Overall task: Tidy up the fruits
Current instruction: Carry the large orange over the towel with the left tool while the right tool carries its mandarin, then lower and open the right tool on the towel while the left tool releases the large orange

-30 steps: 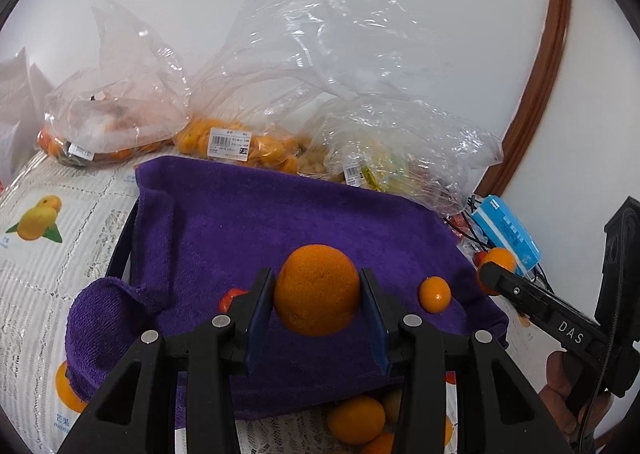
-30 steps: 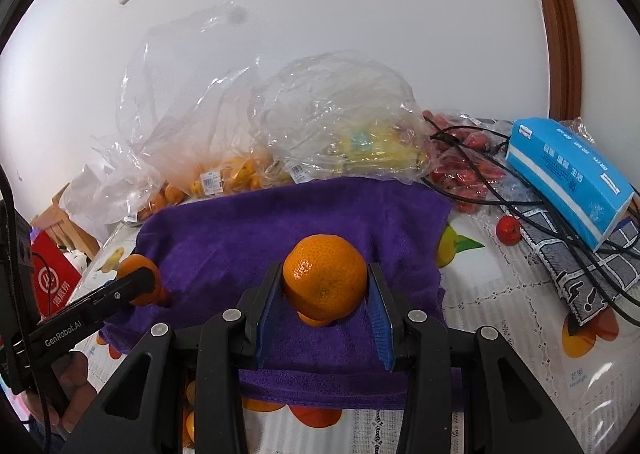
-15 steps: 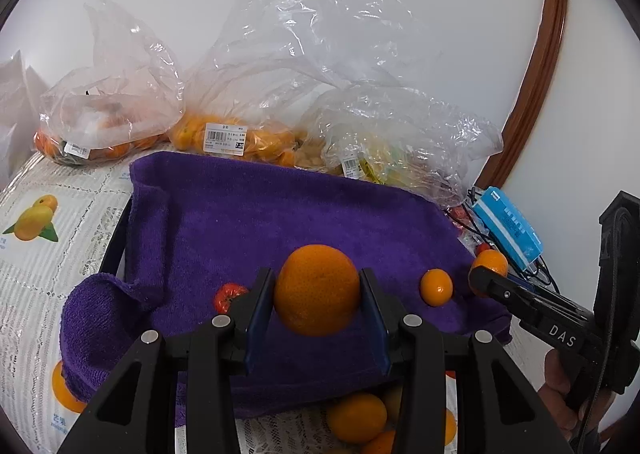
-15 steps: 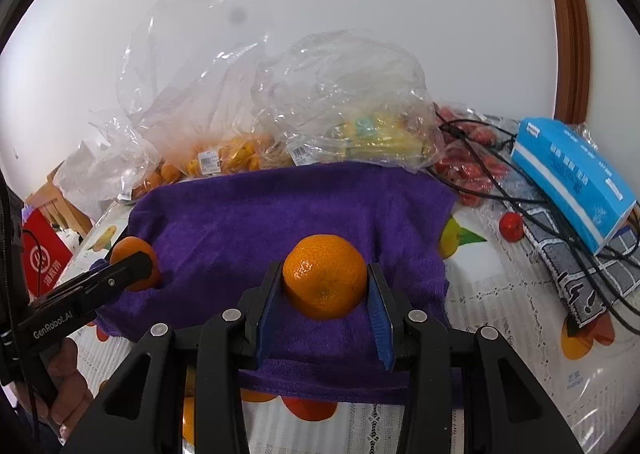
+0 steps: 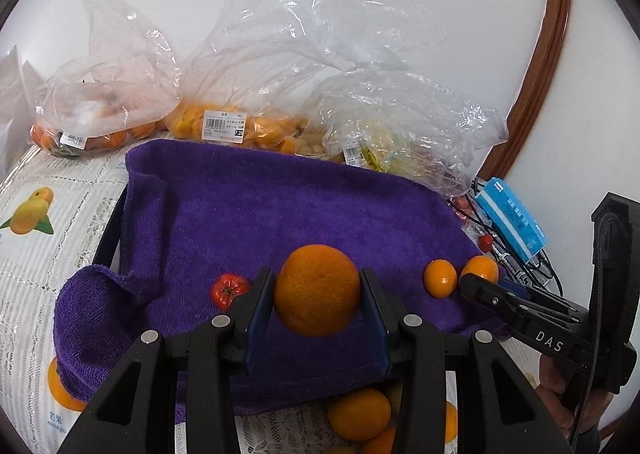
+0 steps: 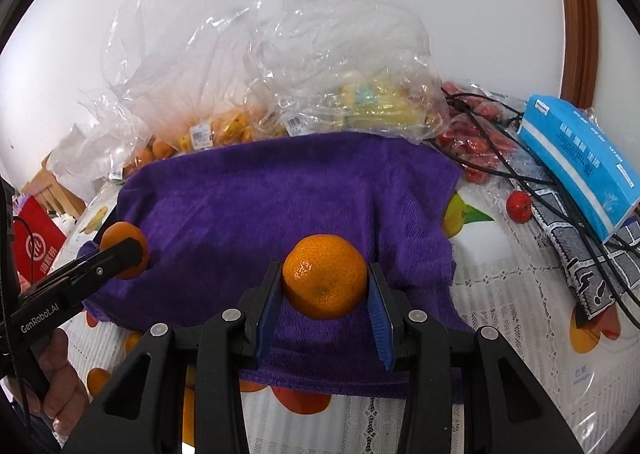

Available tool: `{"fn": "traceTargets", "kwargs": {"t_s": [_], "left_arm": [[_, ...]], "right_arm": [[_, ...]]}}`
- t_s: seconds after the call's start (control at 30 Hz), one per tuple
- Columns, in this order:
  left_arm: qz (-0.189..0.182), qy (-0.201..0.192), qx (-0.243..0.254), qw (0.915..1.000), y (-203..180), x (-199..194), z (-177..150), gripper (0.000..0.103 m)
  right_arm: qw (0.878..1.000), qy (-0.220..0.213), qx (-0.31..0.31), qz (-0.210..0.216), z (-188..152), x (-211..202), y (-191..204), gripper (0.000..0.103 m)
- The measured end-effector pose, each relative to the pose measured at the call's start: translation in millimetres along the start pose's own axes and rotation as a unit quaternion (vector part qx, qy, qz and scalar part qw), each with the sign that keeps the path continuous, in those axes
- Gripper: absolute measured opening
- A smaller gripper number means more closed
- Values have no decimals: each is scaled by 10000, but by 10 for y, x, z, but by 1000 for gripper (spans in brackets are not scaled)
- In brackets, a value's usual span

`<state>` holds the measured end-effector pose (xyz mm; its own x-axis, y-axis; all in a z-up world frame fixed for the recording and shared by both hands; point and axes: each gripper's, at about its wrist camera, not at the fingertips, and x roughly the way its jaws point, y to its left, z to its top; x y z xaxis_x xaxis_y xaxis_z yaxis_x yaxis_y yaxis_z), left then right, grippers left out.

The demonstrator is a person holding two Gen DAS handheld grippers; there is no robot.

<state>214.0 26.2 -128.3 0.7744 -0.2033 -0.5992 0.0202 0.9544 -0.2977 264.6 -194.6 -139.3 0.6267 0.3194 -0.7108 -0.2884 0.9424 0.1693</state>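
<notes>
A purple towel (image 5: pixel 280 213) spreads under and ahead of both my grippers, draped over a fruit-patterned tablecloth (image 6: pixel 520 294). Beyond its far edge lie clear plastic bags of fruit (image 5: pixel 240 129). Ahead and to the right of my right gripper sits a blue tissue box (image 6: pixel 576 157) on black cables.

My left gripper (image 5: pixel 318 306) is narrowly parted, its blue pads pressed on either side of an orange (image 5: pixel 317 290) held above the towel. My right gripper (image 6: pixel 325 294) grips a second orange (image 6: pixel 325 276) the same way, over the towel's near right part.

On the towel, just left of my left gripper's fingers, rests a small red tomato (image 5: pixel 228 290); to their right, a small kumquat-like fruit (image 5: pixel 440 278).
</notes>
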Motion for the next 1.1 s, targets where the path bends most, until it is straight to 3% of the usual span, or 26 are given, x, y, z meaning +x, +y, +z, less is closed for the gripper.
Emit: {"fn": "traceTargets", "kwargs": {"t_s": [0.97,1.1], "left_arm": [[176,233,89,9995,-8,99,-5,41],[140,33,169,9998,-41,10,4,51]], "right_arm": [[9997,12,-226,-36,-18,-25,109,42],[9998,-99,-181,21,-3,-82,111,42]]}}
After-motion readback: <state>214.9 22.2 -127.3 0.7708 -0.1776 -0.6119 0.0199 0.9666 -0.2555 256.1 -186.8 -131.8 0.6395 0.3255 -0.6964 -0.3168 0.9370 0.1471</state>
